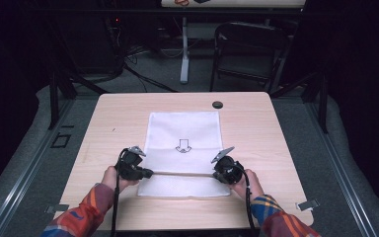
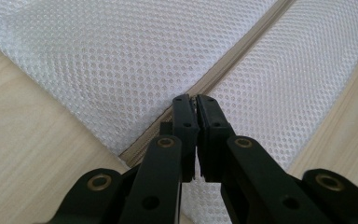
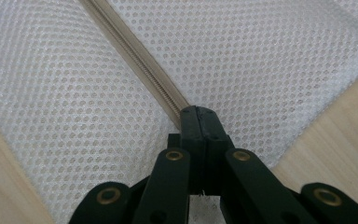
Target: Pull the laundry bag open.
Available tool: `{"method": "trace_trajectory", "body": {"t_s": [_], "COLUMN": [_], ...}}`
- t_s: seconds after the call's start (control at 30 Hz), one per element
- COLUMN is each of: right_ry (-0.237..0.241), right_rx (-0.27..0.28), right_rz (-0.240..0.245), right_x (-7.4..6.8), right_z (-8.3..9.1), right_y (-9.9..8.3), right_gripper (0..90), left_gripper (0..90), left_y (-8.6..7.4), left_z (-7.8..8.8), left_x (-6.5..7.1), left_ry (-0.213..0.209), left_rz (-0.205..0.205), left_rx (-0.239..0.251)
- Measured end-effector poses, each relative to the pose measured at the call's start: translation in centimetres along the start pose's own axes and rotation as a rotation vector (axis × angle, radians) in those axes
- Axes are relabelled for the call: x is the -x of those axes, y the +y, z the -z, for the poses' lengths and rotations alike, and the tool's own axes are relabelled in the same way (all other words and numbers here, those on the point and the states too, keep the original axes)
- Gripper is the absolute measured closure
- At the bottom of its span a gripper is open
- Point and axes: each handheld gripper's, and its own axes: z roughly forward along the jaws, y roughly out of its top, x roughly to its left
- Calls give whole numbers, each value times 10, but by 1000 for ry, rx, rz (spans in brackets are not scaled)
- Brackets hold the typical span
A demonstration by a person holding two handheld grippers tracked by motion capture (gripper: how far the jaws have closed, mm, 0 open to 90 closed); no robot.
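1. High view: a white mesh bag (image 1: 183, 148) lies flat at the middle of the table (image 1: 256, 123), with a printed arrow at its centre. A zip (image 1: 182, 174) runs across the bag near its near edge.
2. High view: the left gripper (image 1: 148, 173) sits at the bag's left edge, at the zip's left end. The right gripper (image 1: 216, 174) sits at the zip's right end. Jaw tips are too small here to judge. A small dark disc (image 1: 217, 104) lies just beyond the bag's far right corner; its nature cannot be made out.
3. Left gripper view: the left gripper (image 2: 194, 100) has its jaws pressed together, tips at the zip (image 2: 223, 70) on the bag (image 2: 98, 60). Whether fabric or the zip pull is pinched is hidden by the jaws.
4. Right gripper view: the right gripper (image 3: 197, 111) has its jaws fully together over the zip (image 3: 135, 60). The zip end lies under the tips, hidden. The bag (image 3: 261, 56) is cut off by the frame edges.
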Motion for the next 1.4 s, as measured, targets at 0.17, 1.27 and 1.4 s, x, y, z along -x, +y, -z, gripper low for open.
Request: {"method": "trace_trajectory", "body": {"t_s": [0.17,1.27,1.4], "right_ry": [-1,29,17], "right_rx": [21,88,88], "right_rz": [-4,4,-1], "right_x": [-2,-2,0], "right_z": [-1,12,24], "right_y": [0,3,6], "right_gripper": [900,578,377], "left_gripper": [878,455,333], "left_y": [-3,-19,-18], "left_z": [2,18,29], "left_x": [-5,-13,-11], "left_ry": [15,113,145], "left_rz": [32,103,103], "left_rx": [8,-18,23]}}
